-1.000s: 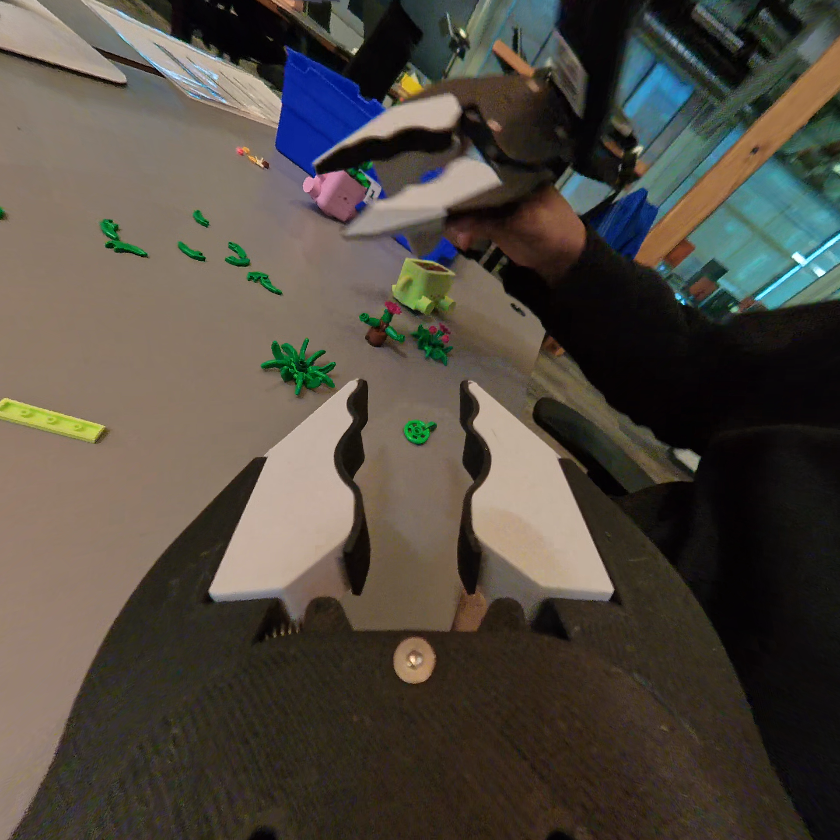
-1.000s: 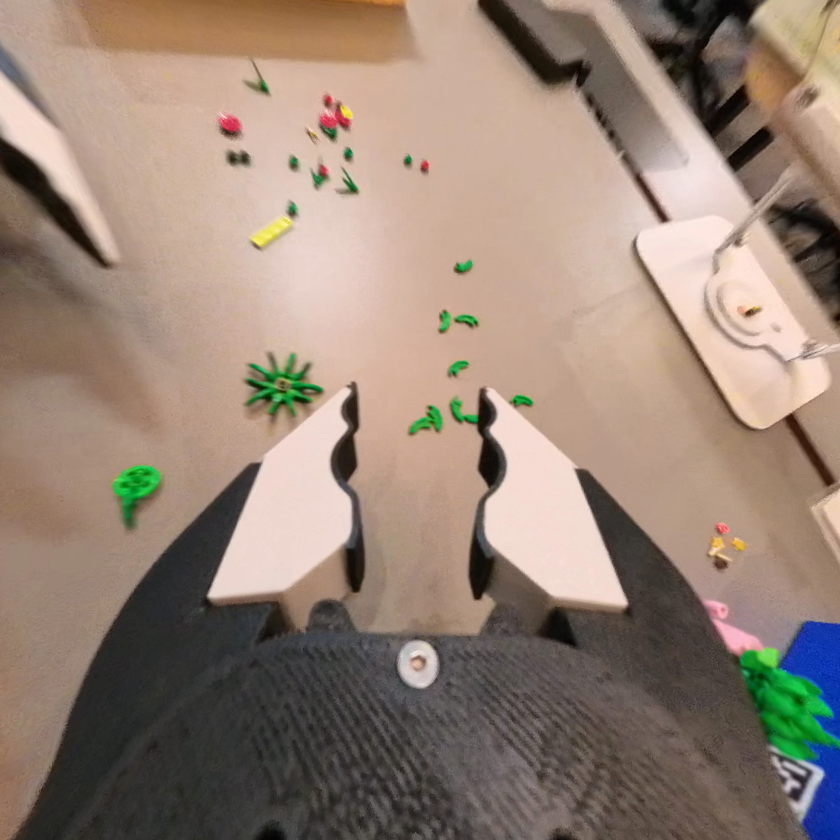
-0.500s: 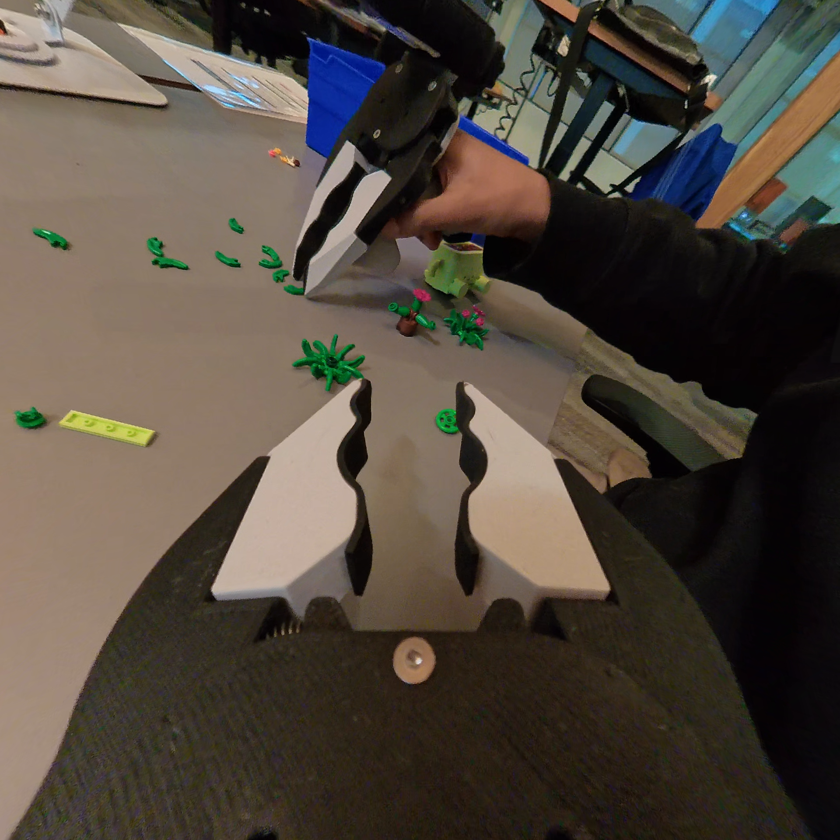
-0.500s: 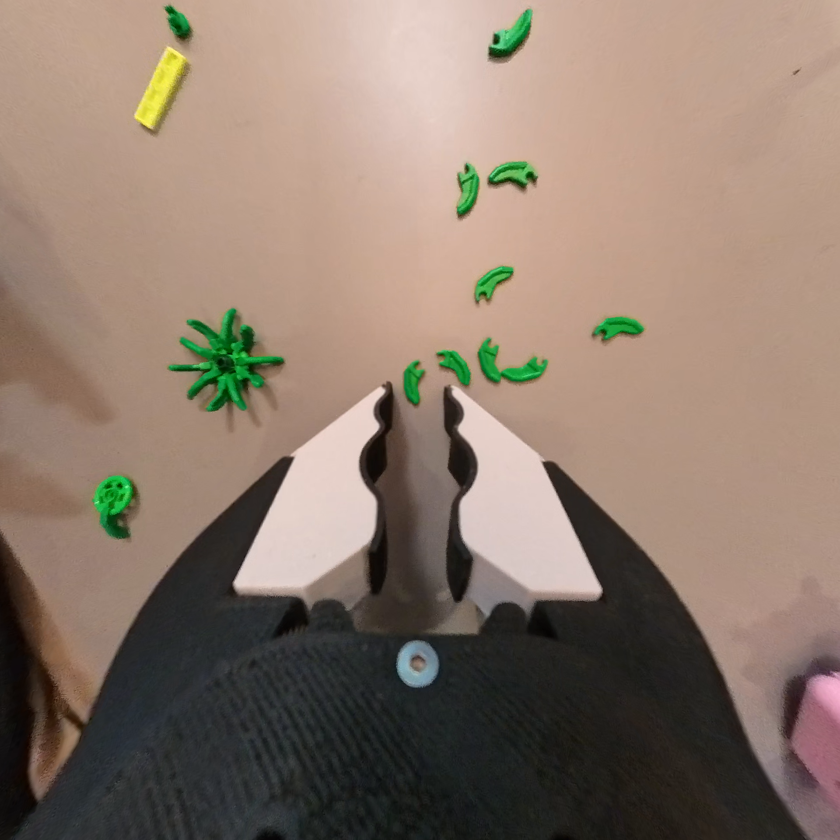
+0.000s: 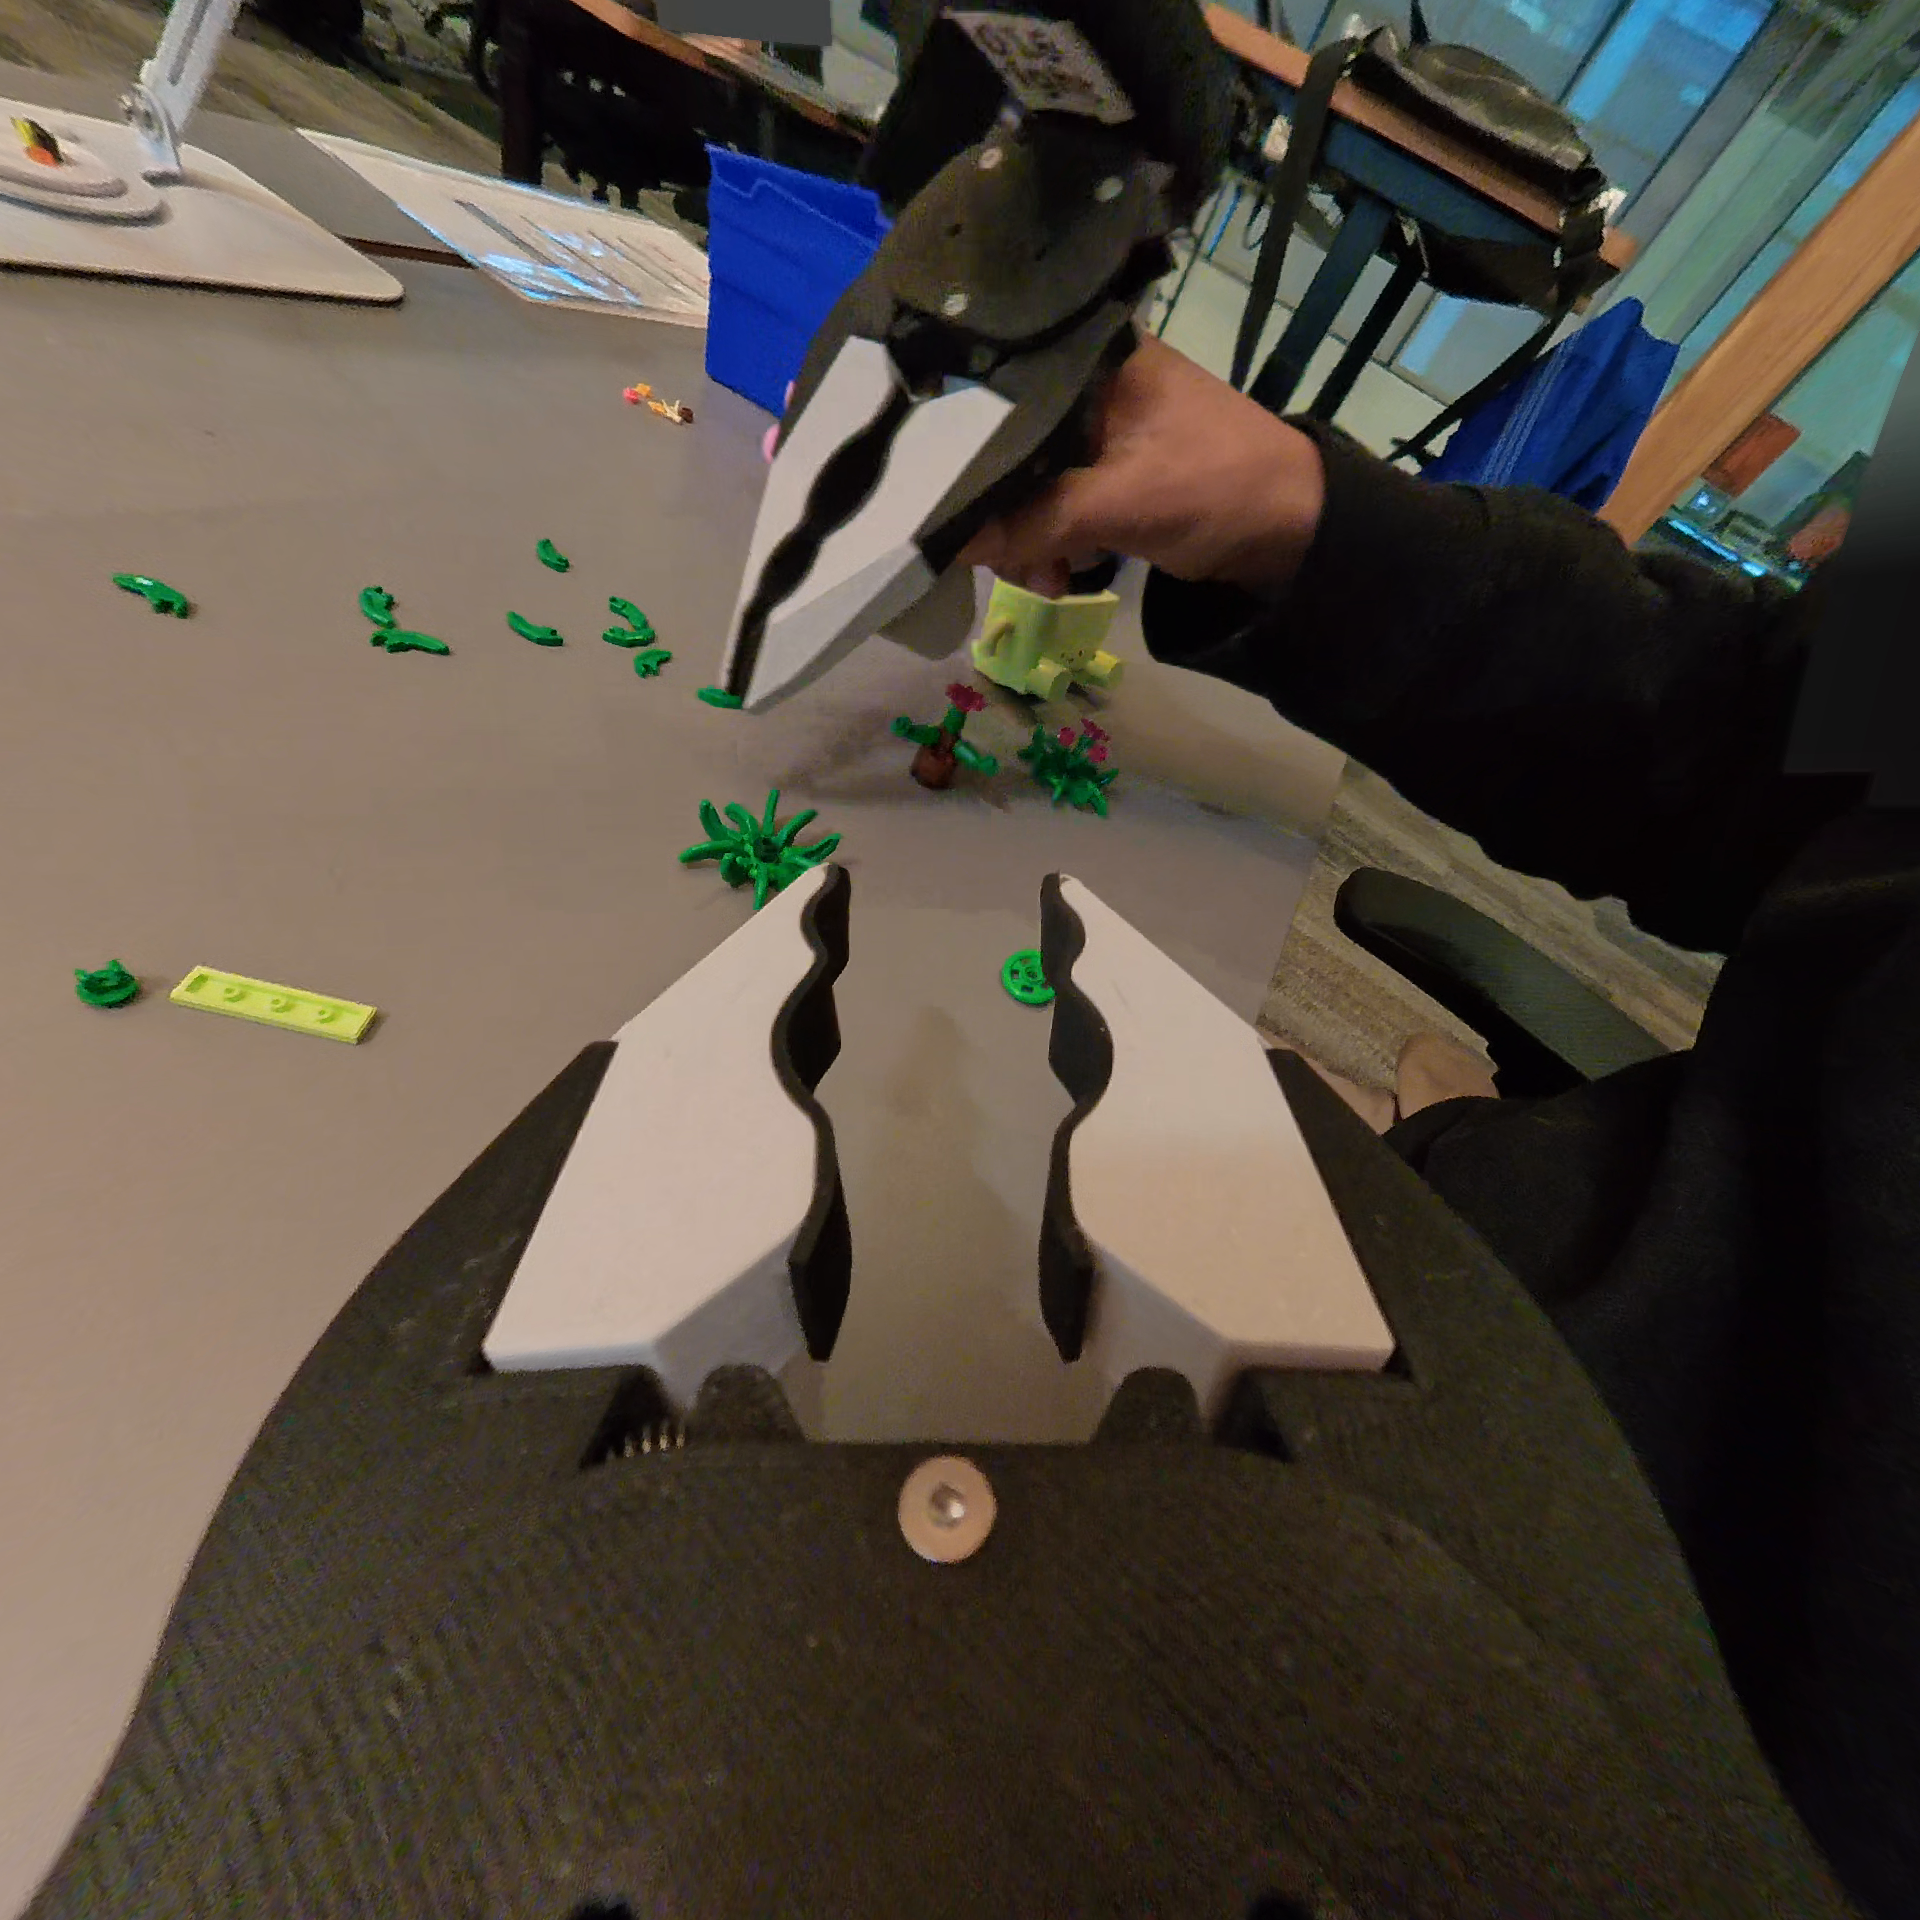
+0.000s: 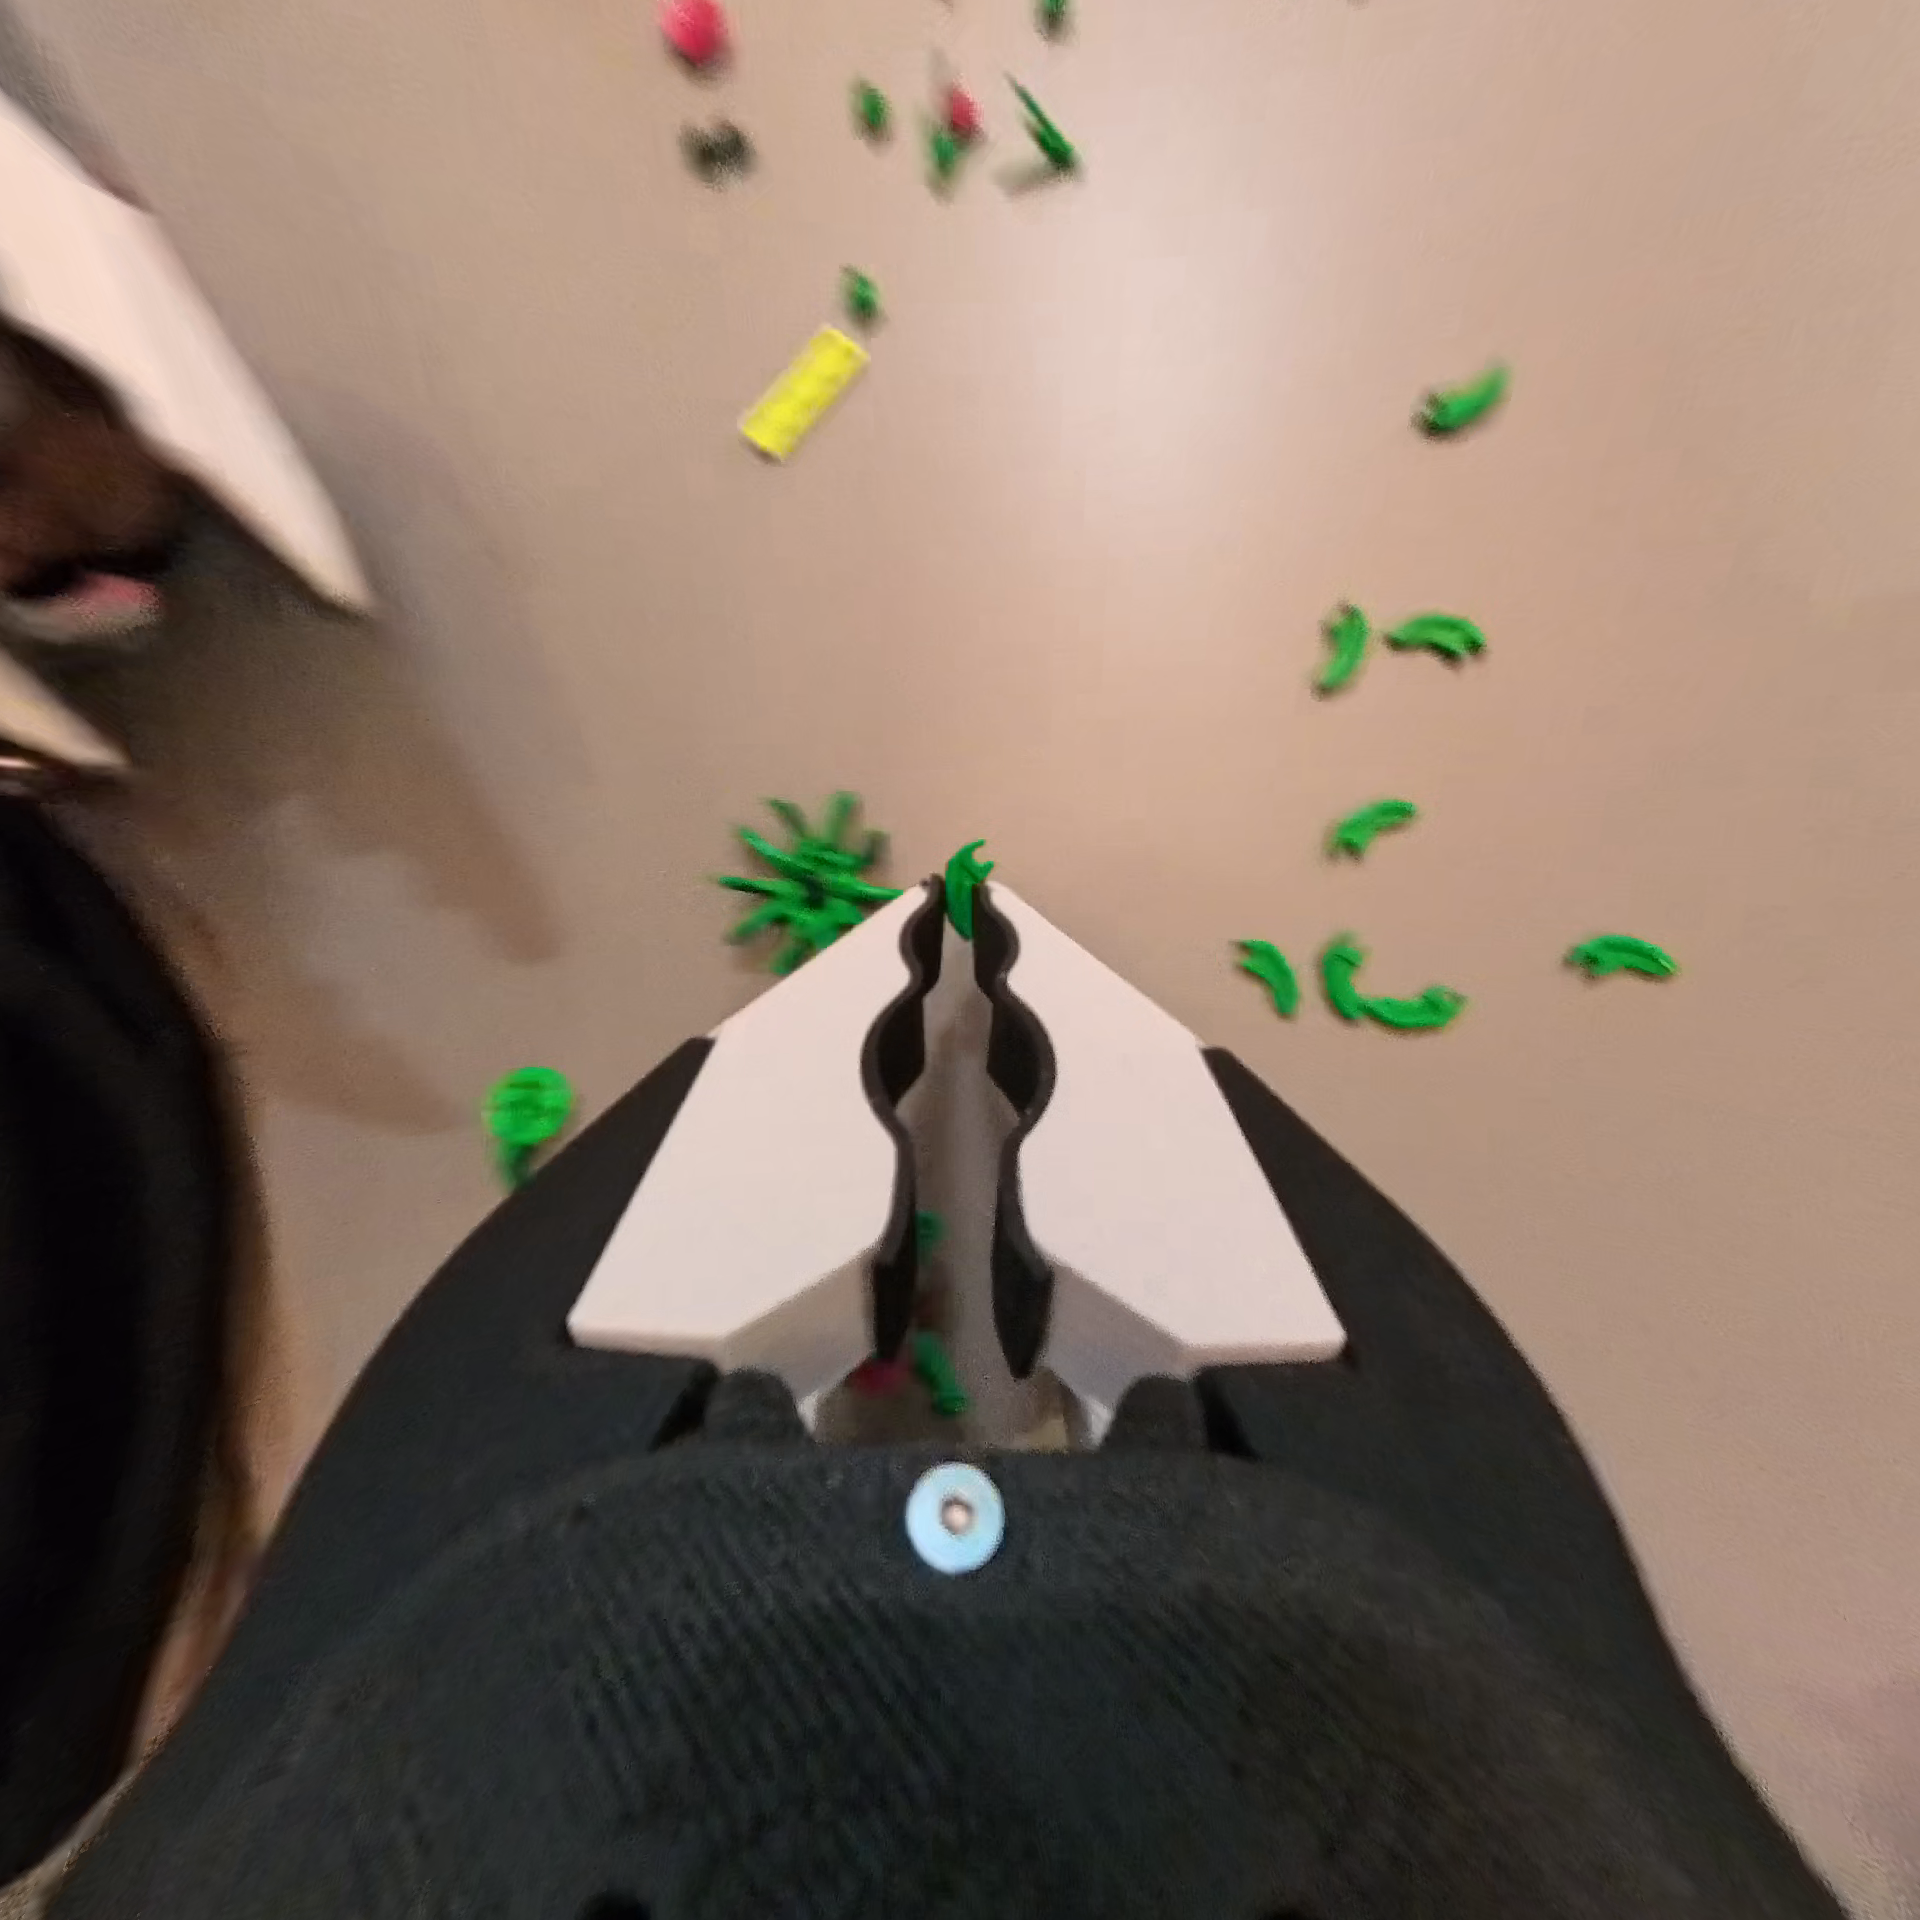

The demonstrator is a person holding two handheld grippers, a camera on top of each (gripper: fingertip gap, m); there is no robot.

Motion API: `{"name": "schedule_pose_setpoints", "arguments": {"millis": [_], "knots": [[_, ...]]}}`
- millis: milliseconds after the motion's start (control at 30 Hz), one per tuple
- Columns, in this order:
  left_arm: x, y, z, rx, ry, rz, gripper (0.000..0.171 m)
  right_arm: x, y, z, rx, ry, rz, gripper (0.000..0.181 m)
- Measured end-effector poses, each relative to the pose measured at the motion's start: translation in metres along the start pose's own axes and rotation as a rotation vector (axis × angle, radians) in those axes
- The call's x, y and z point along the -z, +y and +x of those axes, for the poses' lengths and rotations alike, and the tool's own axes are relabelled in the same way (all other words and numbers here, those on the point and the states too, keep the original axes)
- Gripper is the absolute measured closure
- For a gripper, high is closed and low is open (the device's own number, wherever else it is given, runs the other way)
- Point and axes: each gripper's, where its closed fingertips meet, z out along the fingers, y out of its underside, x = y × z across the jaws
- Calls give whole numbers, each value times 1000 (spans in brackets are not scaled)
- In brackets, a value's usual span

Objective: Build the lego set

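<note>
1. Green curved leaf piece [image 6: 964, 881] sits pinched at the tips of the right gripper [image 6: 961, 902], low over the grey table [image 5: 312, 810].
2. Left gripper [image 5: 940, 883] hovers wide apart, empty, near the spiky plant [image 5: 758, 847].

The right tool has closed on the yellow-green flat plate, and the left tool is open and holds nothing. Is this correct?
Not quite. The right tool has closed on a small green curved leaf piece, as the right wrist view shows. The yellow-green flat plate lies untouched on the table in the left wrist view. The left tool is indeed open and holds nothing.
</note>
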Motion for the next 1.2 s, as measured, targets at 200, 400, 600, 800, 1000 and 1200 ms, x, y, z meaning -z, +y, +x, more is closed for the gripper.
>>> {"name": "schedule_pose_setpoints", "arguments": {"millis": [200,400,600,800,1000,1200], "knots": [[7,-20,38,37,251,123,151,45,-33,-126,-79,-533,205,178],[16,-26,80,-53,434,169,158,64,-28,-172,-197,-812,266,179],[19,-27,84,-28,482,169,171,65,-30,-176,-249,-894,311,179],[19,-28,81,-25,467,180,155,68,-30,-176,-289,-944,336,179],[18,-26,88,38,548,159,167,70,-30,-181,-318,-1008,333,178],[22,-27,84,83,565,151,171,69,-35,-179,-333,-1008,379,181]]}}
